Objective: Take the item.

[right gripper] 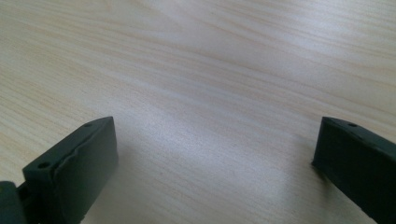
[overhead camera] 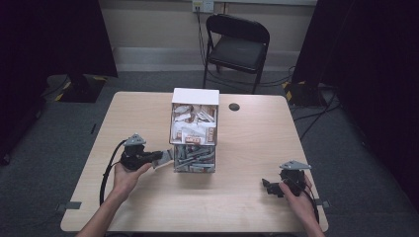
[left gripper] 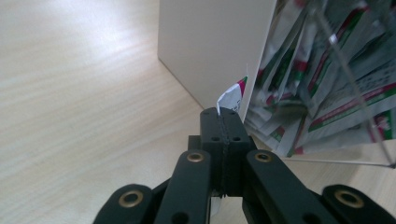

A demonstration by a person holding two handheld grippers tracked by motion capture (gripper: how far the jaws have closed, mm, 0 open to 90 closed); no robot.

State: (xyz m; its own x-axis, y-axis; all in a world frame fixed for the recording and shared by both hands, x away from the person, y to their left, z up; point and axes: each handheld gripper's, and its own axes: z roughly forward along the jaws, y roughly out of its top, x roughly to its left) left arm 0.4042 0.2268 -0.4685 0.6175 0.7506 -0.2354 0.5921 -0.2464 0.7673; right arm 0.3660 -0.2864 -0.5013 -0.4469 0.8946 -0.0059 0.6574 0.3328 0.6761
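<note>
Sachet (left gripper: 232, 99) corner clenched in left gripper (left gripper: 223, 113) at dispenser box (overhead camera: 194, 96) near-left edge; right gripper (right gripper: 215, 158) released over bare woodgrain table (overhead camera: 247, 148).

packet (left gripper: 232, 99): just a white, red and green corner shows above the closed tips of the left gripper (left gripper: 223, 120); the rest is hidden between them.
packet print: too blurred to read.
box (left gripper: 212, 46): top and right side cut off by the left gripper view's edges.
lower packets (overhead camera: 194, 159): too small in the high view to count or read.
right gripper (right gripper: 212, 154): both parted tips cut off at the bottom edge.
dark round spot (overhead camera: 234, 106): too small to identify.
</note>
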